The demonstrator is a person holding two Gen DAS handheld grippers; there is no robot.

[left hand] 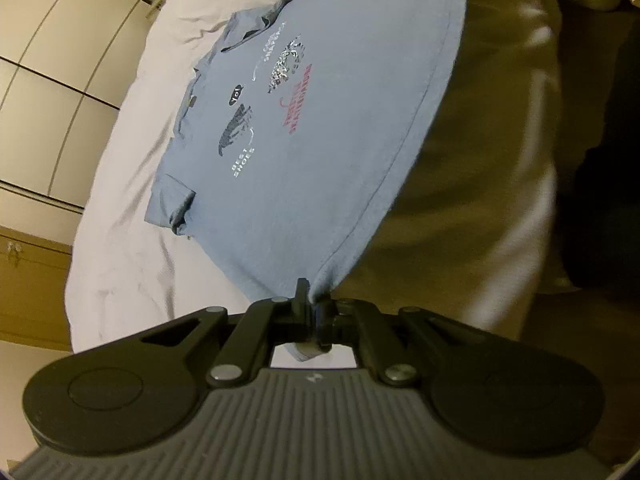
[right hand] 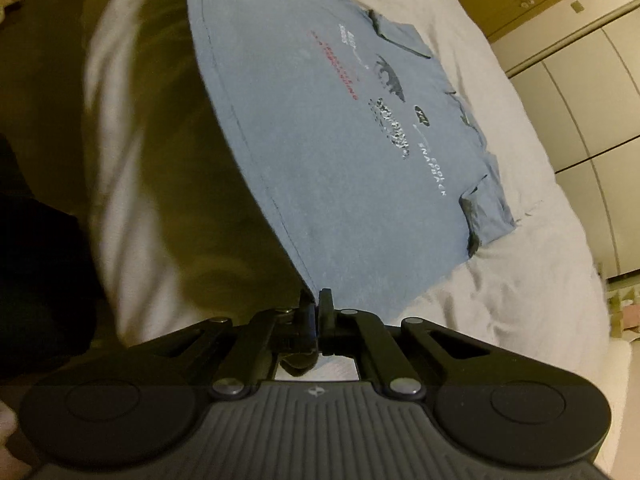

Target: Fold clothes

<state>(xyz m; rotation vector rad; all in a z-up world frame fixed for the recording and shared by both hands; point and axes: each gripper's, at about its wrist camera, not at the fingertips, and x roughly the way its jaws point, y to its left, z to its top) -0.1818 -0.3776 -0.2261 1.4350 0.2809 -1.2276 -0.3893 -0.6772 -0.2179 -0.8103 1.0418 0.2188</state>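
The left gripper (left hand: pixel 310 300) has its fingers clamped on one hem corner of the blue T-shirt (left hand: pixel 320 140), print side up, sleeves folded in, lying on the white bed (left hand: pixel 120 240). The right gripper (right hand: pixel 316 306) pinches the other corner, hem lifted taut.

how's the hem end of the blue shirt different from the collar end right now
The hem end of the blue t-shirt is lifted off the white bedding, pinched at one corner by the left gripper and at the other by the right gripper; the collar end lies flat on the bedding, ungripped. The hem end is a single stretched layer; the collar end shows sleeves folded in. Both are the same blue cloth.
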